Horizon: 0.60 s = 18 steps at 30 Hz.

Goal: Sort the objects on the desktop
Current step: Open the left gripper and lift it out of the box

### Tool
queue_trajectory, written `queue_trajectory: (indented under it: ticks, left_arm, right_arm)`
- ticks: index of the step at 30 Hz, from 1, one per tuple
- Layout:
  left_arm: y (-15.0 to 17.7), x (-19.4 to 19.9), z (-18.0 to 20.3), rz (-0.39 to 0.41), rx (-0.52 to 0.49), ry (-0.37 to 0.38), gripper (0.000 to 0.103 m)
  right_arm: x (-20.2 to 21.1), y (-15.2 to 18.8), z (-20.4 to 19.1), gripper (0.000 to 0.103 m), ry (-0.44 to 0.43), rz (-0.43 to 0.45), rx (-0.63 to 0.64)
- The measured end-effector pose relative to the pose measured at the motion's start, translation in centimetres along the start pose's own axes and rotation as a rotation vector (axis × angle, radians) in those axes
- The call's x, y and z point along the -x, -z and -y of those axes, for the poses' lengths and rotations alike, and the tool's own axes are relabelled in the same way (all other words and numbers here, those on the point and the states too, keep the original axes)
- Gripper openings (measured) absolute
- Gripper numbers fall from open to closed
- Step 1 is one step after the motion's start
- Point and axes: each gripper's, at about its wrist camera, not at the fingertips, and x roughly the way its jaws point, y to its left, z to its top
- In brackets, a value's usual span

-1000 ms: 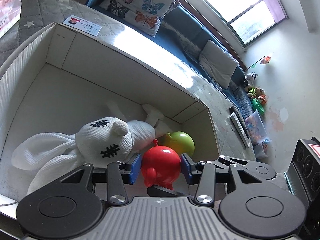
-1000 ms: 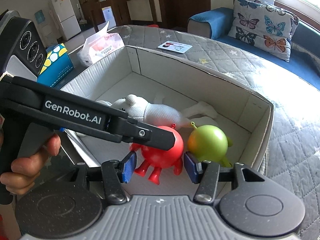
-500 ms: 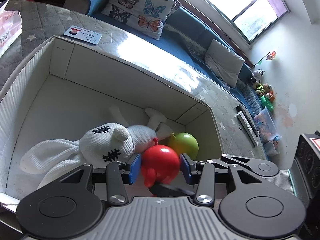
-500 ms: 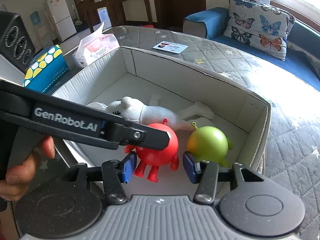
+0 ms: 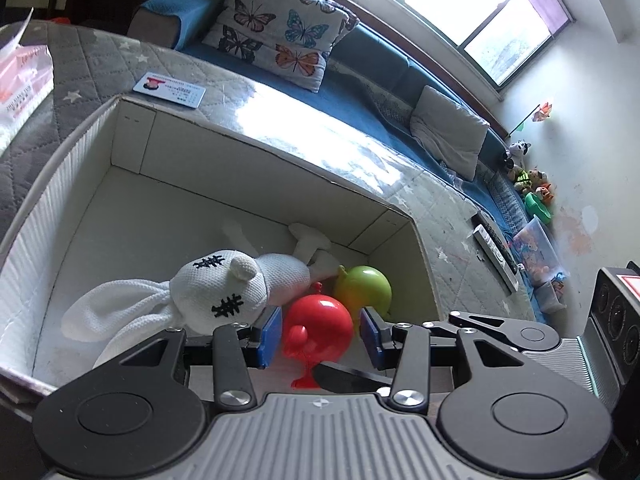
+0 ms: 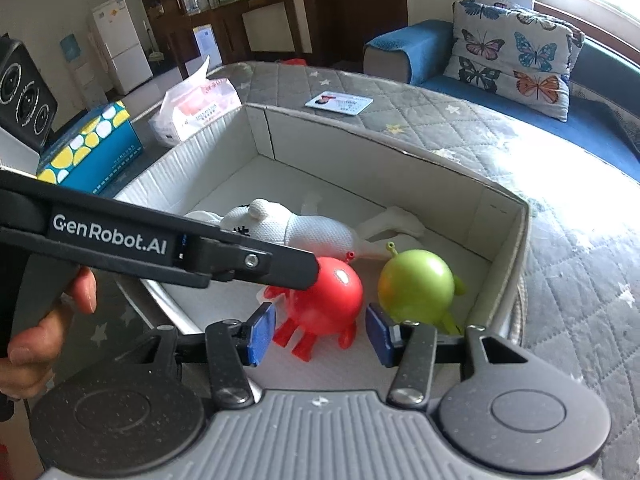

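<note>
A white cardboard box point(image 5: 260, 148) point(image 6: 400, 148) holds a white knitted rabbit point(image 5: 224, 292) point(image 6: 312, 232), a red ball toy with legs point(image 5: 320, 326) point(image 6: 336, 296) and a green ball toy point(image 5: 364, 292) point(image 6: 416, 286). My left gripper point(image 5: 320, 338) is open, its blue pads either side of the red toy with slim gaps. In the right wrist view its finger point(image 6: 256, 260) overlaps the toy's upper left. My right gripper point(image 6: 320, 336) faces the red toy's legs, its jaws opening and the pads not pressing. One of its fingers point(image 5: 352, 376) lies under the red toy.
The box stands on a grey quilted cover. A card point(image 6: 340, 103) lies beyond its far wall. A tissue pack point(image 6: 196, 108) and a blue tissue box point(image 6: 92, 148) are to the left. A remote point(image 5: 494, 256) lies near the sofa. A person's hand point(image 6: 40, 340) grips the left handle.
My left gripper has drawn back and up a little from the red toy, which now looks smaller between its pads. The toys and rabbit have stayed put. The right gripper has hardly moved.
</note>
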Motion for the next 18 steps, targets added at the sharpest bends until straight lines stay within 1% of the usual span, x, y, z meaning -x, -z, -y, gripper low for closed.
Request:
queue_trajectory:
  ticks: [3,5,7,8,12,13,15,18]
  left_arm:
    - [0.7,1.1,0.6,0.025,-0.014,-0.003,0.046]
    - [1.2,2.0,1.3,0.042,-0.031,-0.006,0.046]
    - [1.9,2.8,2.1,0.06,-0.056,-0.014,0.046]
    - [2.2,3.2,2.6,0.069,-0.07,-0.018,0.046]
    - [3.6,4.7,4.3,0.1,-0.119,-0.011,0.046]
    - [4.0,4.9,4.7,0.102,-0.125,-0.01,0.046]
    - [5.0,5.4,5.4,0.103,-0.138,-0.002,0.046]
    - [6.6,5.8,6.3,0.095,-0.151,0.012,0.046]
  right_arm:
    - [1.9,0.8,0.0,0.055,0.003,0.038,-0.009]
    - [3.3,1.4,-0.1,0.055,0.007,0.065,-0.01]
    - [4.7,2.0,-0.2,0.059,0.012,0.09,-0.008]
    - [5.3,2.3,-0.2,0.063,0.018,0.102,-0.006]
    - [8.3,4.2,-0.4,0.064,0.04,0.149,-0.001]
    - [8.7,4.6,-0.3,0.065,0.041,0.156,-0.004]
    - [10.0,5.7,-0.3,0.07,0.053,0.175,-0.009]
    - [11.6,7.7,-0.1,0.072,0.069,0.198,-0.02]
